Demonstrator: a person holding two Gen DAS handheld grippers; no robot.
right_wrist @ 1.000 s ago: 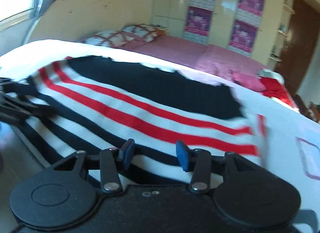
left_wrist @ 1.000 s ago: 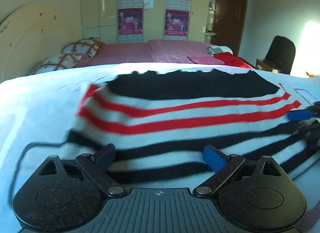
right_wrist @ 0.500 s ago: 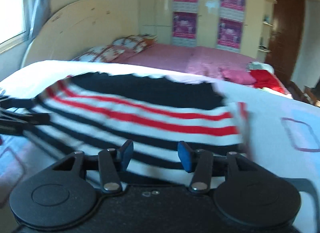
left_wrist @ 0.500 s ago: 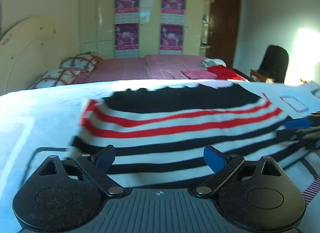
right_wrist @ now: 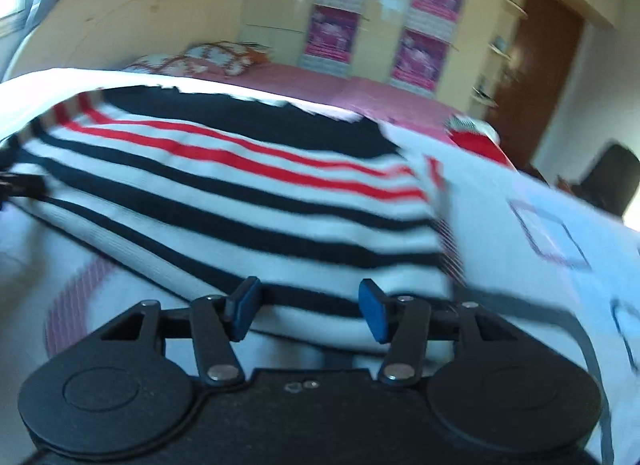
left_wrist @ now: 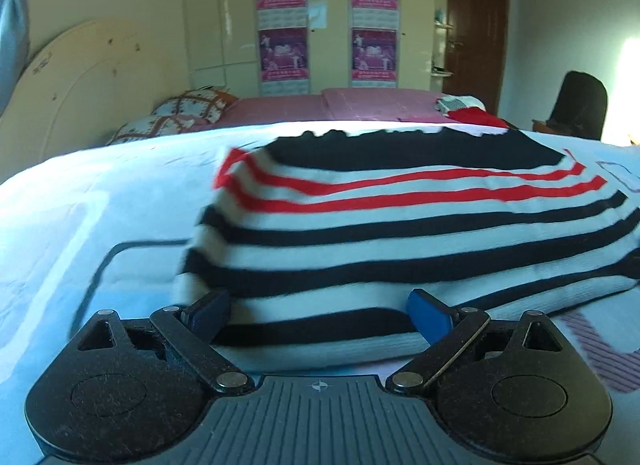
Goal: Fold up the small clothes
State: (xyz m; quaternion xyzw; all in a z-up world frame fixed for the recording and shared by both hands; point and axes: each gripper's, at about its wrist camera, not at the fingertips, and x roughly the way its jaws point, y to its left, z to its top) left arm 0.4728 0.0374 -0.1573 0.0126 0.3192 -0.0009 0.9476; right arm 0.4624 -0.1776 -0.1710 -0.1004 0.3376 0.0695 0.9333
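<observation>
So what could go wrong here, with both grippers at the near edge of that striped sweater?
The right gripper is opening with the striped sweater hem between its fingers, so that corner may slump out of line. The left gripper is open around the hem without pinching it, and could nudge or bunch the edge. The pictures are blurred, so alignment is hard to judge.

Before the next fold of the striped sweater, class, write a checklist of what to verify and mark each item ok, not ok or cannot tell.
1. Striped sweater lies on the white sheet: ok.
2. Left gripper open, near hem between its fingers, pads not pressing: ok.
3. Right gripper jaws opening, hem between them, not pinched: ok.
4. Near hem straight and flat: cannot tell, blurred.
5. Sleeves tucked in: cannot tell, none visible.
6. Far black edge clear of the sheet's far edge: cannot tell.
</observation>
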